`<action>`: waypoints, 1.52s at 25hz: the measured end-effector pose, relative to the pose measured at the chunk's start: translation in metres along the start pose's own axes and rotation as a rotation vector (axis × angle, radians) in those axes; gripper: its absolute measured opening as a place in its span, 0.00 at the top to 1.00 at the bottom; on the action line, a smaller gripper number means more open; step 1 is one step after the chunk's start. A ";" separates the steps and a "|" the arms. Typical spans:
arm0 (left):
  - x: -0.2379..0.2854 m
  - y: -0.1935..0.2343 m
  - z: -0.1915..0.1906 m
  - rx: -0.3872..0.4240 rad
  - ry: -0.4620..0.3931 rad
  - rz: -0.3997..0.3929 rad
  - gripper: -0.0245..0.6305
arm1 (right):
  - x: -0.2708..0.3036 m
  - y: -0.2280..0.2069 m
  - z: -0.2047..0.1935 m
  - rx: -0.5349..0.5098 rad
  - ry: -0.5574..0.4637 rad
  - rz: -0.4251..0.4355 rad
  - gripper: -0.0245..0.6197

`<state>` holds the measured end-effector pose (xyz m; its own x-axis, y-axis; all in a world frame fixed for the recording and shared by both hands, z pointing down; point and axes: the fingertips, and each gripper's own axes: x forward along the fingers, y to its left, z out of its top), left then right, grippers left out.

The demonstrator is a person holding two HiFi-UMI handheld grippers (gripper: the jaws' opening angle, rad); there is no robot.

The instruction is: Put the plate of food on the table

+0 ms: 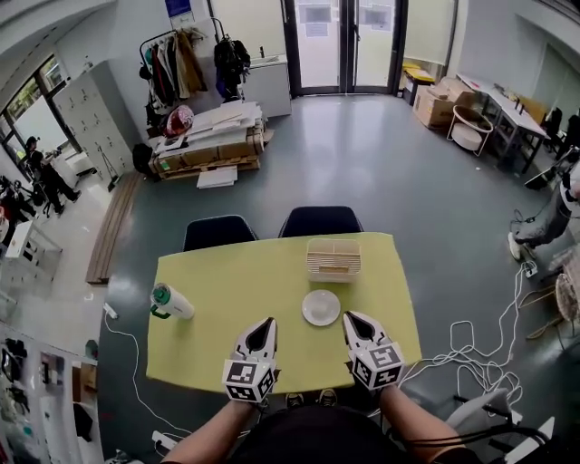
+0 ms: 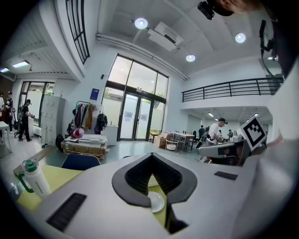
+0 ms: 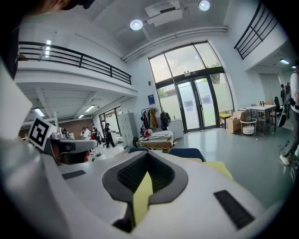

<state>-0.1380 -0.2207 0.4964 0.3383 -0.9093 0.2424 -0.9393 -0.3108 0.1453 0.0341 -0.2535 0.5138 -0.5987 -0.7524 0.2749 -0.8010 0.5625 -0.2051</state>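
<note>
I have the yellow table (image 1: 217,272) mid-view, with two dark chairs (image 1: 217,231) tucked in at its 12 o'clock edge. My left gripper (image 1: 265,323) and right gripper (image 1: 352,319) are over the near edge at 6 o'clock. Each has its jaws pinched together at the tips with nothing held. A slatted rack (image 1: 333,258) stands right of centre. A bottle (image 1: 172,302) stands upright at the 9 o'clock side. The white plate (image 1: 321,307) rests on the table at the rack's 6 o'clock, between the two gripper tips.

Nothing here reads clearly: the blue sign (image 2: 95,94) beside the doors and the door notices (image 1: 317,18) are too small.
</note>
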 end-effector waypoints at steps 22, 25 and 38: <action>0.001 -0.017 0.023 0.045 -0.052 -0.091 0.95 | -0.016 0.005 0.012 -0.047 -0.021 -0.037 0.95; 0.001 -0.015 0.024 0.046 -0.051 -0.091 0.95 | -0.016 0.006 0.012 -0.045 -0.022 -0.040 0.95; -0.005 -0.010 0.021 0.046 -0.050 -0.075 0.95 | -0.019 0.007 0.008 -0.032 -0.017 -0.051 0.95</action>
<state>-0.1317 -0.2186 0.4740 0.4056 -0.8954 0.1839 -0.9135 -0.3897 0.1171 0.0404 -0.2378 0.4998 -0.5572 -0.7859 0.2683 -0.8302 0.5338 -0.1606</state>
